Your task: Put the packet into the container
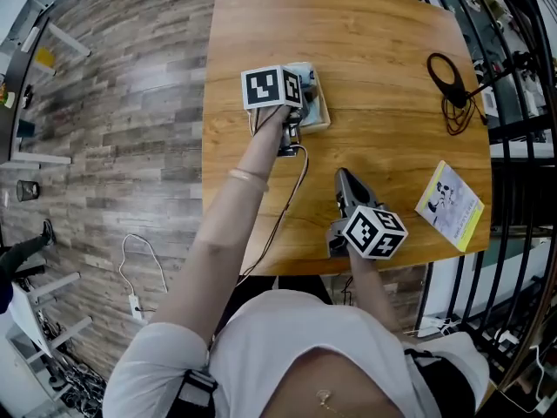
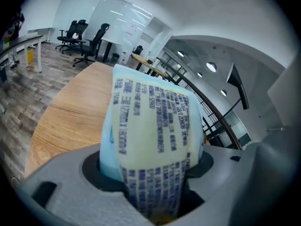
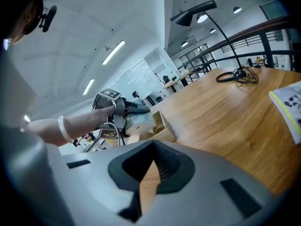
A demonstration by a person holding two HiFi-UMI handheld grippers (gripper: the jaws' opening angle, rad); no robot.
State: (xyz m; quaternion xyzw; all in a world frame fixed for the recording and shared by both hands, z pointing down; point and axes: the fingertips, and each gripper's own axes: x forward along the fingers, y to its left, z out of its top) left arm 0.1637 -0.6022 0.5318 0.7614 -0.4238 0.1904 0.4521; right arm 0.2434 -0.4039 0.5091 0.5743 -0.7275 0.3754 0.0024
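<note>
On the wooden table point(image 1: 383, 42) stands one small open wooden container point(image 1: 322, 122). The packet point(image 2: 155, 135) is at its mouth, and I cannot tell if anything else is inside. It is a soft white and pale blue packet with blue print, and it is not lying free. It stands upright between the jaws of the left gripper point(image 3: 141, 110), which pinch its lower part, so this gripper is grasping the packet. In the right gripper view the packet is right at the container's opening, at its left side, but I cannot tell if it touches the container. The right gripper point(image 1: 345, 181) is near the front edge of the table, well apart from the container. Its jaws are clenched together with nothing between them. I count one container, one packet and two grippers. I also count one yellow-edged booklet point(image 1: 449, 204) at the right front of the table and one black cable point(image 1: 449, 84) coiled at the far right.
</note>
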